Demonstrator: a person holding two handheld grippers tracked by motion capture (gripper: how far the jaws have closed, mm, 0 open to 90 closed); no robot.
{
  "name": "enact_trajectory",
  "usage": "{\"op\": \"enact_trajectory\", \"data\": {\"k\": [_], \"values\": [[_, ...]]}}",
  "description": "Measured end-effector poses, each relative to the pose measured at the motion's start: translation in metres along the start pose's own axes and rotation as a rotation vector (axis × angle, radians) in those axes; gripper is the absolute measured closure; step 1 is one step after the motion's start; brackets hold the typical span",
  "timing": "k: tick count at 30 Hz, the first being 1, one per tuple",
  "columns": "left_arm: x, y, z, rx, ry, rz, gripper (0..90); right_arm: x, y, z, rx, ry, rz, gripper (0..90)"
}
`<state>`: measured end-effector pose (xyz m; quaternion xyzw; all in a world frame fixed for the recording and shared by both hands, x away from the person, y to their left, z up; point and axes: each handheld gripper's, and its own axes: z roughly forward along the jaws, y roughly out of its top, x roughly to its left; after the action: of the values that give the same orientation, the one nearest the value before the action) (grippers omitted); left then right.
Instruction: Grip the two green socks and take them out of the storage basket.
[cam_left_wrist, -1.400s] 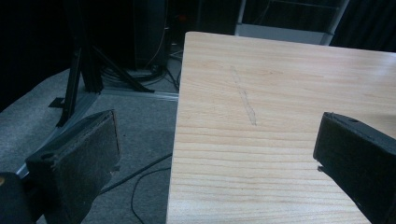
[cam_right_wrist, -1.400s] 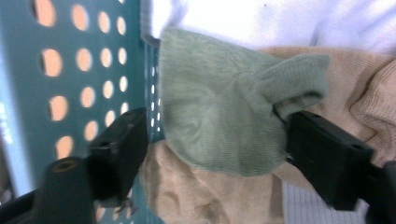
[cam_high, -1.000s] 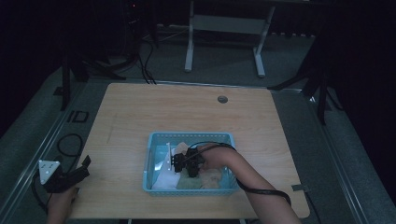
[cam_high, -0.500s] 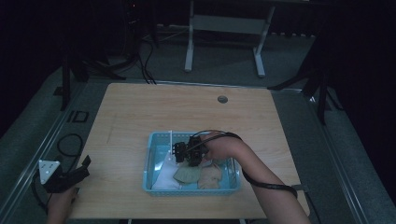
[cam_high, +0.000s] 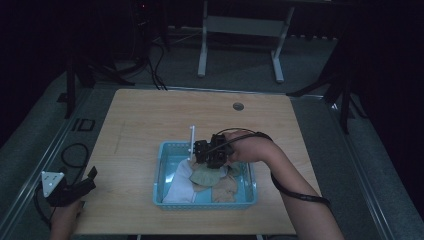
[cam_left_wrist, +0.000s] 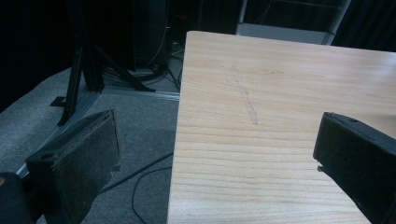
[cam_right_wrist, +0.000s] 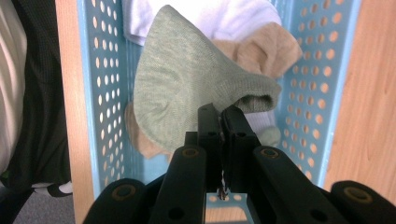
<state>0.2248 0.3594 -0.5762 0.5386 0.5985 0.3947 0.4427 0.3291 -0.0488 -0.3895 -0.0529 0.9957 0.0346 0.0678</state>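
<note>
The right tool (cam_right_wrist: 219, 116) is clenched on a grey-green sock (cam_right_wrist: 187, 88), lifting it over the blue basket (cam_high: 165, 202) at the desk's (cam_high: 150, 120) six o'clock; the left tool (cam_high: 82, 182), jaws spread wide, hangs at eight o'clock.

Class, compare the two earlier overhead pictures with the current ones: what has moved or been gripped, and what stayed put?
The right gripper has risen out of the blue basket, drawing back toward its far edge, shut on the grey-green sock, which now hangs lifted above the white sock and tan socks. The left gripper stayed open at the table's near-left corner; the basket did not move.
</note>
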Motion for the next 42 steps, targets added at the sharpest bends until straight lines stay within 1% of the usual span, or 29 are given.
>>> {"op": "enact_trajectory", "data": {"k": [3, 4, 5, 6, 7, 8, 9, 10, 11, 12, 13, 15, 16, 18, 19, 21, 22, 23, 24, 25, 27, 28, 32, 33, 36, 37, 38, 39, 42], "values": [[0.0, 0.0, 0.0, 0.0, 0.0, 0.0, 0.7, 0.0, -0.004, -0.005, 0.0, -0.006, 0.005, 87.1], [0.0, 0.0, 0.0, 0.001, 0.002, 0.0, 0.7, -0.001, -0.008, -0.01, -0.004, -0.013, 0.013, 87.1], [0.0, 0.0, 0.0, 0.001, 0.002, 0.0, 0.7, -0.001, -0.008, -0.01, -0.004, -0.013, 0.013, 87.1], [0.0, 0.0, 0.0, 0.001, 0.001, 0.0, 0.7, -0.002, -0.012, -0.016, -0.008, -0.023, 0.021, 87.1], [0.0, 0.0, 0.0, 0.001, 0.001, 0.0, 0.7, -0.002, -0.012, -0.016, -0.008, -0.023, 0.021, 87.1], [0.0, 0.0, 0.0, 0.001, 0.002, 0.0, 0.7, -0.002, -0.017, -0.022, -0.012, -0.028, 0.031, 87.1], [0.0, 0.0, 0.0, 0.001, 0.002, 0.0, 0.7, -0.002, -0.017, -0.022, -0.012, -0.028, 0.031, 87.1], [0.0, 0.0, 0.0, 0.001, 0.003, -0.001, 0.7, -0.003, -0.023, -0.027, -0.017, -0.036, 0.042, 87.1], [0.0, 0.0, 0.0, 0.001, 0.003, -0.001, 0.7, -0.003, -0.023, -0.027, -0.017, -0.036, 0.042, 87.1], [0.0, 0.0, 0.0, 0.001, 0.002, -0.001, 0.7, -0.003, -0.03, -0.033, -0.022, -0.039, 0.05, 87.1], [0.0, 0.0, 0.0, 0.001, 0.003, -0.001, 0.7, -0.003, -0.03, -0.033, -0.022, -0.039, 0.05, 87.1], [0.0, 0.0, 0.0, 0.003, 0.003, 0.0, 0.7, -0.002, -0.037, -0.039, -0.028, -0.044, 0.065, 87.1], [0.0, 0.0, 0.0, 0.003, 0.004, 0.0, 0.7, -0.001, -0.045, -0.045, -0.032, -0.049, 0.08, 87.1], [0.0, 0.0, 0.0, 0.002, 0.004, 0.0, 0.7, -0.001, -0.053, -0.051, -0.043, -0.055, 0.089, 87.1], [0.0, 0.0, 0.0, 0.002, 0.004, 0.0, 0.7, -0.001, -0.053, -0.051, -0.043, -0.055, 0.089, 87.1], [0.0, 0.0, 0.0, 0.004, 0.005, 0.0, 0.7, 0.0, -0.066, -0.058, -0.046, -0.068, 0.111, 87.1], [0.0, 0.0, 0.0, 0.004, 0.005, 0.0, 0.7, 0.0, -0.066, -0.058, -0.046, -0.068, 0.111, 87.1], [0.0, 0.0, 0.0, 0.005, 0.005, 0.001, 0.7, 0.001, -0.072, -0.061, -0.048, -0.07, 0.123, 87.1], [0.0, 0.0, 0.0, 0.006, 0.006, 0.001, 0.7, 0.001, -0.082, -0.064, -0.051, -0.073, 0.142, 87.1], [0.0, 0.0, 0.0, 0.006, 0.006, 0.001, 0.7, 0.001, -0.082, -0.064, -0.051, -0.073, 0.142, 87.1], [0.0, 0.0, 0.0, 0.006, 0.006, 0.001, 0.7, 0.002, -0.093, -0.067, -0.052, -0.079, 0.161, 87.1], [0.0, 0.0, 0.0, 0.006, 0.006, 0.001, 0.7, 0.004, -0.103, -0.07, -0.054, -0.084, 0.181, 87.1], [0.0, 0.0, 0.0, 0.007, 0.007, 0.001, 0.7, 0.007, -0.123, -0.074, -0.051, -0.093, 0.217, 87.1], [0.0, 0.0, 0.0, 0.007, 0.007, 0.001, 0.7, 0.008, -0.13, -0.076, -0.054, -0.092, 0.234, 87.1], [0.0, 0.0, 0.0, 0.008, 0.008, 0.0, 0.7, 0.012, -0.143, -0.076, -0.043, -0.097, 0.255, 87.1], [0.0, 0.0, 0.0, 0.008, 0.008, 0.0, 0.7, 0.012, -0.143, -0.076, -0.043, -0.097, 0.255, 87.1], [0.0, 0.0, 0.001, 0.009, 0.009, 0.001, 0.7, 0.013, -0.148, -0.076, -0.04, -0.095, 0.266, 87.1], [-0.001, 0.0, 0.001, 0.009, 0.01, 0.001, 0.7, 0.016, -0.159, -0.076, -0.032, -0.097, 0.284, 87.1], [0.0, 0.0, 0.001, 0.011, 0.009, 0.002, 0.7, 0.021, -0.173, -0.075, -0.024, -0.098, 0.308, 87.0]]}}
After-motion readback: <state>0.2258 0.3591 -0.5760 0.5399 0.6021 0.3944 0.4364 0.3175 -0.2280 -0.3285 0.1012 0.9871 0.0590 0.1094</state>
